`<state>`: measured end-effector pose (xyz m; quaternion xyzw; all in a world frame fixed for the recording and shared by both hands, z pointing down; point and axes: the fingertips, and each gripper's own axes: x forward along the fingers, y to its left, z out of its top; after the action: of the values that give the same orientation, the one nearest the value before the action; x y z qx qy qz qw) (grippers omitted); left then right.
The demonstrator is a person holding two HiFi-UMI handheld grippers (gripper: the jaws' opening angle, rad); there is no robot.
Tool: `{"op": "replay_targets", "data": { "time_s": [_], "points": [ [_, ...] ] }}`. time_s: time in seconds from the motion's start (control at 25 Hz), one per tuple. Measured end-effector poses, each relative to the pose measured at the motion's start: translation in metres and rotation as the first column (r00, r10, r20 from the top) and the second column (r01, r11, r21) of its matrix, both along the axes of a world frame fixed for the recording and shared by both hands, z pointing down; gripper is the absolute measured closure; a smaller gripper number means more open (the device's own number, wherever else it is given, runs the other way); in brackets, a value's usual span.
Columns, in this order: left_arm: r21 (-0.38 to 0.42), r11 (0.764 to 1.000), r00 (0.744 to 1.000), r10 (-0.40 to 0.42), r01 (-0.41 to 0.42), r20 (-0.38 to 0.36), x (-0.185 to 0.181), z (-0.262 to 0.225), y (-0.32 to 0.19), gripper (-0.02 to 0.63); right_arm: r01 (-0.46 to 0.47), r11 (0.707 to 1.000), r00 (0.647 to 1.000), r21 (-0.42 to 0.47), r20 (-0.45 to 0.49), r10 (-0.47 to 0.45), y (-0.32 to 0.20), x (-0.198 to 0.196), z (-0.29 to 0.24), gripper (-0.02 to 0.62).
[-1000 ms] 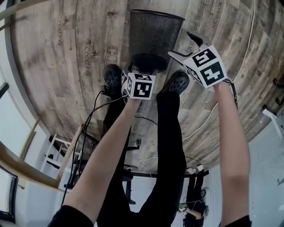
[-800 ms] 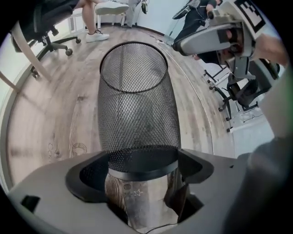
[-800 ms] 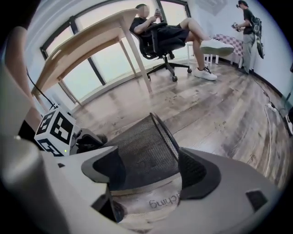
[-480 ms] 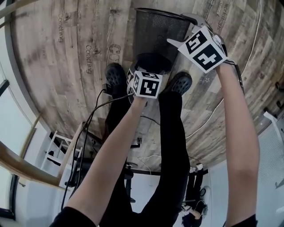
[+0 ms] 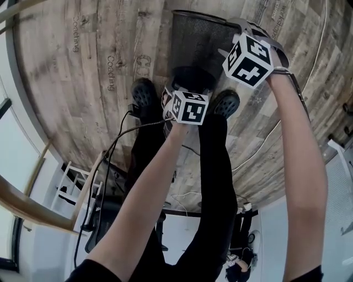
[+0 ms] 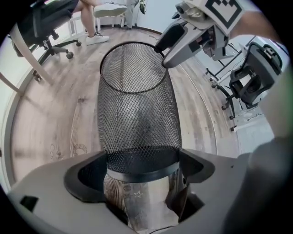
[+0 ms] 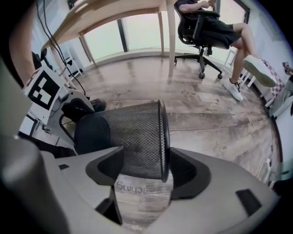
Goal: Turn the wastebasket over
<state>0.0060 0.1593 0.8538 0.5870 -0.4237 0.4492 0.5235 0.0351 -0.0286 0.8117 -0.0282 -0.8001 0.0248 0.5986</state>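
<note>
On the plank floor, just ahead of the person's shoes, the mesh wastebasket lies on its side. The left tongs clamp its base end. The right tongs, jaws wide and just closing slightly, straddle its rim without pressing.

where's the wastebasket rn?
Head view, top center: the wastebasket lies on its side on the wood floor, just beyond the person's shoes, with the right gripper at its far rim.

An office, with wheeled swivel chairs, a long desk, big windows
</note>
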Motion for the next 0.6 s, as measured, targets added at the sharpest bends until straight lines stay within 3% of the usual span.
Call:
{"op": "replay_targets", "data": {
  "time_s": [0.04,0.08,0.4,0.6],
  "points": [
    [0.002,1.000,1.000,0.006,-0.006,0.003,0.001,0.000,0.000,0.121,0.002,1.000,1.000,0.025,-0.006,-0.002,-0.004,0.003,0.000,0.312],
    [0.005,1.000,1.000,0.014,-0.015,0.005,0.002,0.000,0.000,0.120,0.000,0.999,1.000,0.039,-0.011,0.001,-0.006,0.005,-0.001,0.333],
    [0.044,0.999,0.999,0.027,-0.028,0.016,0.001,0.000,0.011,0.118,-0.037,0.998,0.997,0.051,0.065,0.034,-0.006,0.006,-0.020,0.432],
    [-0.014,0.999,0.999,0.038,-0.038,-0.002,-0.004,0.003,0.034,0.118,0.000,1.000,0.990,0.024,0.143,-0.003,0.013,-0.004,-0.050,0.520]
  ]
}}
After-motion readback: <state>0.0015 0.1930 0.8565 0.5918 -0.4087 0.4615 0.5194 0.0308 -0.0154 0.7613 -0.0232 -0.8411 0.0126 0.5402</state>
